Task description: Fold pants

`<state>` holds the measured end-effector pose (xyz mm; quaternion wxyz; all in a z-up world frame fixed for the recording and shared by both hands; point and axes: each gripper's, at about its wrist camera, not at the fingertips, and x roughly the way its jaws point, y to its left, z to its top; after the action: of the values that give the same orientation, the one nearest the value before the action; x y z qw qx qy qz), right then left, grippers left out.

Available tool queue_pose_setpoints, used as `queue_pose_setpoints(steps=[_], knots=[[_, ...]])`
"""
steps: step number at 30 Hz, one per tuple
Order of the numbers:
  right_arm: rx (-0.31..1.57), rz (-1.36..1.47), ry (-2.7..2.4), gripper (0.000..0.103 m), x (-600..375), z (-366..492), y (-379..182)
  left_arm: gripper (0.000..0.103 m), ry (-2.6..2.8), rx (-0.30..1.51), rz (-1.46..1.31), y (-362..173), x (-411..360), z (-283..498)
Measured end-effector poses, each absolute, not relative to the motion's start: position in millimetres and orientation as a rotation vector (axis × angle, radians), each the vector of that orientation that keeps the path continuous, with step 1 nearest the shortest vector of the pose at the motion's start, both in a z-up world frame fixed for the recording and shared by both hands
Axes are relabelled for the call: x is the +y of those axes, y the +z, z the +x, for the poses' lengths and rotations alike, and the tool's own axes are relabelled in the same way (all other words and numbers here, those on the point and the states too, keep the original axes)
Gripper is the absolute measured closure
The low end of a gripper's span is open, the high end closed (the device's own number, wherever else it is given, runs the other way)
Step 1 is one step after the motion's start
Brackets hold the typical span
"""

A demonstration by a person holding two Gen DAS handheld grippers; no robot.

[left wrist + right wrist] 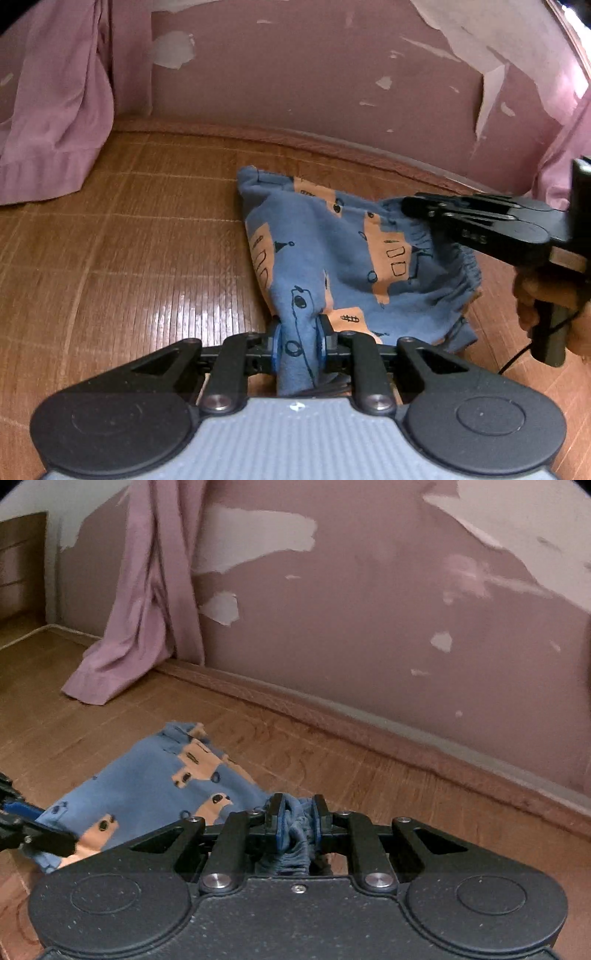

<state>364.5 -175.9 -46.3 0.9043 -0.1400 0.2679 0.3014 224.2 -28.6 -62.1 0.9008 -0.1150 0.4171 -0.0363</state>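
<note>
Small blue pants (pixel 332 251) with orange patches and black drawings lie bunched on a woven mat. My left gripper (pixel 300 341) is shut on a bunch of the blue cloth at the near edge. In the left wrist view my right gripper (pixel 410 206) reaches in from the right over the elastic waistband, a hand (pixel 532 295) holding its handle. The right wrist view shows the pants (pixel 147 786) spread to the left, and my right gripper (pixel 297 821) shut on the gathered waistband. My left gripper's fingers (pixel 40 836) show at the left edge there.
A pink wall with peeling paint (pixel 314 81) and a skirting board (pixel 369 716) run close behind the pants. Pink curtains (pixel 51 110) hang down to the mat (pixel 129 240) at the left, and another curtain (pixel 565 147) at the right. Bare mat lies left of the pants.
</note>
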Motion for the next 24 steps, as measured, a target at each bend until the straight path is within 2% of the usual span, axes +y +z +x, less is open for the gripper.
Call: queue_pose_setpoints(steps=[2, 6, 8, 9, 10, 11, 12, 14, 16, 19, 24], knots=[[0.565, -0.263, 0.619, 0.084, -181, 367, -48, 0.078, -0.082, 0.864, -0.215, -62, -31, 225], [0.556, -0.242, 0.61, 0.069, -189, 362, -42, 0.071, -0.082, 0.877, -0.215, -60, -28, 221], [0.542, -0.23, 0.598, 0.058, -193, 356, -35, 0.061, -0.077, 0.885, -0.227, -58, -28, 222], [0.532, -0.218, 0.591, 0.047, -196, 350, -31, 0.057, -0.072, 0.883, -0.227, -56, -26, 219], [0.521, -0.201, 0.584, 0.035, -200, 343, -26, 0.044, -0.058, 0.877, -0.22, -53, -27, 216], [0.508, -0.178, 0.581, 0.031, -204, 334, -21, 0.034, -0.046, 0.867, -0.211, -49, -26, 212], [0.495, -0.154, 0.581, 0.025, -208, 323, -16, 0.03, -0.031, 0.849, -0.199, -43, -26, 207], [0.474, -0.108, 0.56, 0.015, -215, 300, -8, 0.013, -0.008, 0.813, -0.181, -33, -29, 196], [0.463, -0.065, 0.537, 0.004, -222, 279, -2, 0.004, 0.024, 0.784, -0.172, -23, -31, 184], [0.447, 0.001, 0.528, 0.001, -233, 240, 4, 0.001, 0.056, 0.749, -0.147, -13, -39, 163], [0.449, 0.047, 0.497, 0.001, -244, 185, 4, 0.0, 0.084, 0.72, -0.047, -8, -62, 125]])
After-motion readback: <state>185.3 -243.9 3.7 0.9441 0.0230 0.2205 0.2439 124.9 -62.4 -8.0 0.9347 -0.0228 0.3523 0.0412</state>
